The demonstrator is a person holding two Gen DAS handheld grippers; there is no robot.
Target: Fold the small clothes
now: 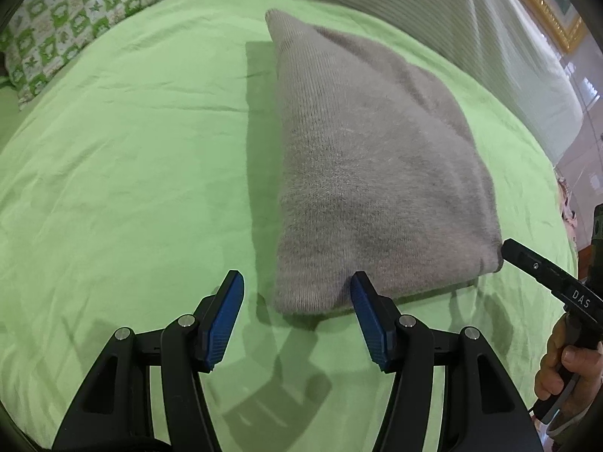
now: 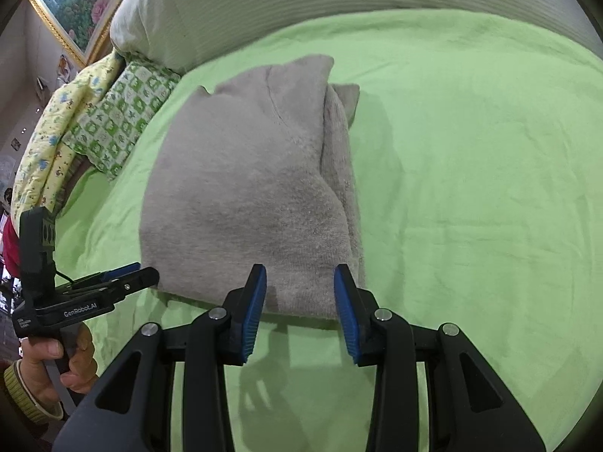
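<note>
A grey knit garment [image 1: 369, 173] lies folded on the green bed sheet [image 1: 132, 150]; it also shows in the right wrist view [image 2: 245, 196]. My left gripper [image 1: 296, 286] is open, its blue pads astride the garment's near left corner, nothing held. My right gripper [image 2: 299, 282] is open at the garment's near right edge, nothing held. The right gripper's tip also shows in the left wrist view [image 1: 507, 250], touching or just off the garment's corner. The left gripper also shows in the right wrist view [image 2: 132, 275] at the near left corner.
A green-patterned pillow [image 1: 75, 19] lies at the far left, also visible in the right wrist view [image 2: 124, 113] next to a yellow printed quilt [image 2: 56, 132]. A pale ribbed cushion [image 2: 301, 0] runs along the back. A framed picture [image 2: 75, 0] hangs on the wall.
</note>
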